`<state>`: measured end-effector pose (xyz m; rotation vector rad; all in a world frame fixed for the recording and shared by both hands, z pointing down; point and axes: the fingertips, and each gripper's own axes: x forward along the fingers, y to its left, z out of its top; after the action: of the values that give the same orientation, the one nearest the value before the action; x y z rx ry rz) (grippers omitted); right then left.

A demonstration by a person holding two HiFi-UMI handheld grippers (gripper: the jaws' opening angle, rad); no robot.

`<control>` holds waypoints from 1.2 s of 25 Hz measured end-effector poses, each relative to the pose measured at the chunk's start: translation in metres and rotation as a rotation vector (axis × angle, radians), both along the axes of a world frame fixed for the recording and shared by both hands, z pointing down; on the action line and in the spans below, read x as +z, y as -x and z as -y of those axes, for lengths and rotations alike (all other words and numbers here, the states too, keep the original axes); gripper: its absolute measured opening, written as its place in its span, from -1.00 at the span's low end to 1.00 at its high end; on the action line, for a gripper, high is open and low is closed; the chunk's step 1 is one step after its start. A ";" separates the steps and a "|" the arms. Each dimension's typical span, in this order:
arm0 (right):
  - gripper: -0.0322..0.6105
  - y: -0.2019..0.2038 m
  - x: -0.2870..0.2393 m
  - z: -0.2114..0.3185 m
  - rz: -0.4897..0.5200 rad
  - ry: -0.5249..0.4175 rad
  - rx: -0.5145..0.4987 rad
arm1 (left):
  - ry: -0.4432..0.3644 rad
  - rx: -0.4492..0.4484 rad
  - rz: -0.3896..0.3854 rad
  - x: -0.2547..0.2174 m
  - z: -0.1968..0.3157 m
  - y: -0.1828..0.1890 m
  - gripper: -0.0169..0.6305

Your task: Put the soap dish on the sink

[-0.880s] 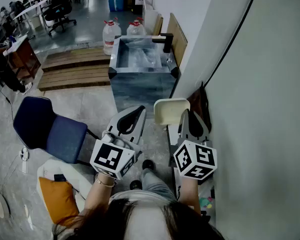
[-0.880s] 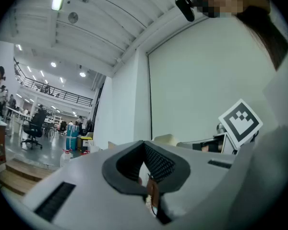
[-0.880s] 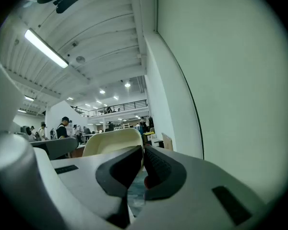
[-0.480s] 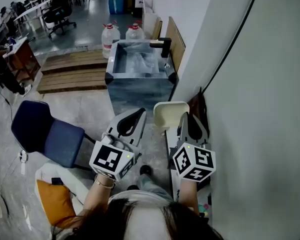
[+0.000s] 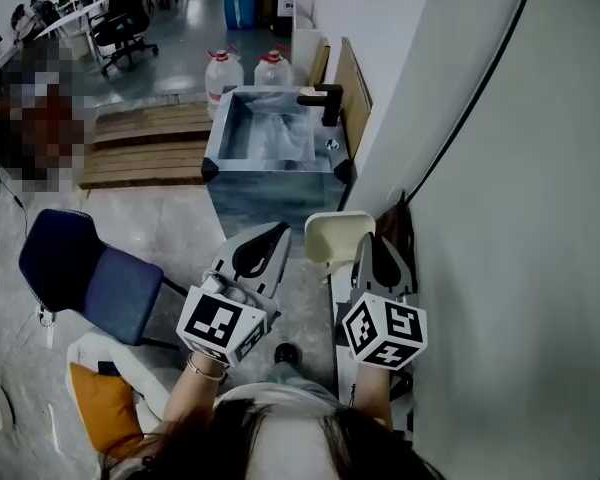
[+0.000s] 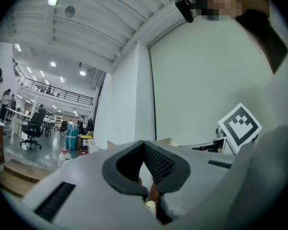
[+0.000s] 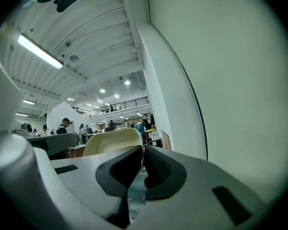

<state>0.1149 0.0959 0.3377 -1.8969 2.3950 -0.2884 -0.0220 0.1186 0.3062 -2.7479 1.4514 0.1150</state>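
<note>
The right gripper [image 7: 142, 149] has its two jaws pressed nearly together on the thin rim of the soap dish [image 7: 110, 140], so the wall of the dish stands between the dark pads and the cream-coloured bowl of the dish goes out to the left of the jaws. The left gripper [image 6: 144, 143] has its jaws closed tip to tip, and there is nothing between them. In the head view the right gripper [image 5: 366, 238] carries the soap dish [image 5: 335, 236] in the air, with the open side facing up. The dish is in front of the near right corner of the sink [image 5: 275, 193] and does not touch it. The left gripper [image 5: 277, 232] hangs just beside the dish, on its left, also before the front wall of the sink. The sink is a grey-blue block with a deep basin, and a black faucet [image 5: 326, 97] stands at its far right edge, next to the white wall [image 5: 500, 218]. Behind the far edge of the sink stand two water bottles [image 5: 220, 72]. Left of the sink are low wooden steps [image 5: 140, 143] on the floor, and nearer to the person a blue chair [image 5: 85, 273].
</note>
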 end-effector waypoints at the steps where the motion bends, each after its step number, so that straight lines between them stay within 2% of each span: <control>1: -0.78 -0.002 0.000 0.006 0.000 0.001 -0.003 | 0.002 -0.003 -0.001 0.000 0.006 -0.002 -0.92; 12: -0.78 -0.019 0.007 0.062 0.001 0.014 -0.031 | 0.014 -0.041 0.007 0.006 0.054 -0.019 -0.92; 20: -0.78 -0.022 0.020 0.097 0.004 0.033 -0.041 | 0.021 -0.074 0.020 0.013 0.083 -0.016 -0.92; 30: -0.78 -0.023 0.026 0.145 -0.008 0.044 -0.016 | 0.021 -0.048 0.022 0.018 0.133 -0.016 -0.92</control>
<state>0.1378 -0.0490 0.3641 -1.9023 2.4297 -0.3382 -0.0055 -0.0146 0.3240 -2.7190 1.5205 0.0679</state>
